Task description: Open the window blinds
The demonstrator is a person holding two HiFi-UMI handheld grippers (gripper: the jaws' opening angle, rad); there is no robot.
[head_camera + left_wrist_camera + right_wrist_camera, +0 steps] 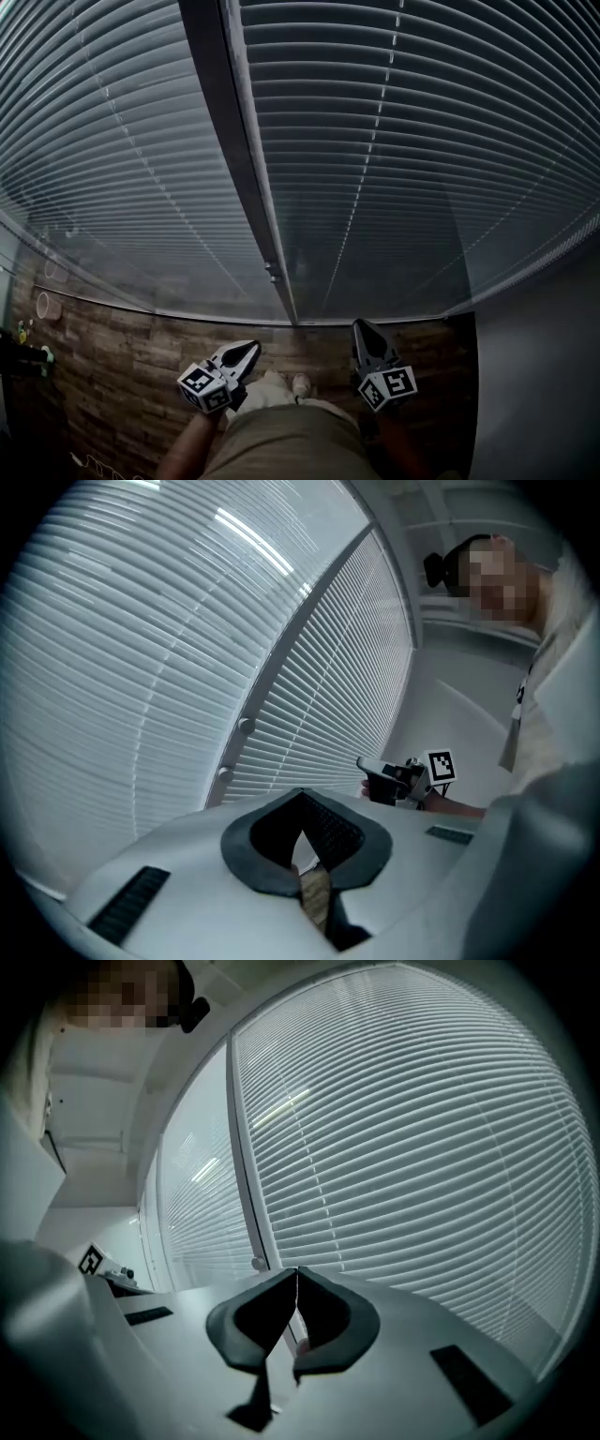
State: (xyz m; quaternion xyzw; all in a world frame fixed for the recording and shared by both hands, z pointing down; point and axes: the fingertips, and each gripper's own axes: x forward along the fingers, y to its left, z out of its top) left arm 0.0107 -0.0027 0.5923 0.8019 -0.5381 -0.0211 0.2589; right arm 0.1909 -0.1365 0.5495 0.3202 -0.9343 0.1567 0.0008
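Two panels of closed horizontal blinds hang side by side, the left blind [112, 141] and the right blind [422, 141], with a dark upright window frame [234, 141] between them. A small knob [273, 272] sits low on that frame; it also shows as the knob [246, 726] and the knob [258, 1264] in the gripper views. My left gripper [247, 352] is shut and empty, short of the blinds below the left panel. My right gripper [364, 330] is also shut and empty, pointing at the bottom of the right panel. Neither gripper touches the slats.
A wood-look floor [112, 375] lies below the blinds. A plain wall [544, 375] closes the right side. Small cups [47, 305] and a green object [21, 333] sit at the far left. The person's beige trousers [281, 431] and shoe [301, 382] show between the grippers.
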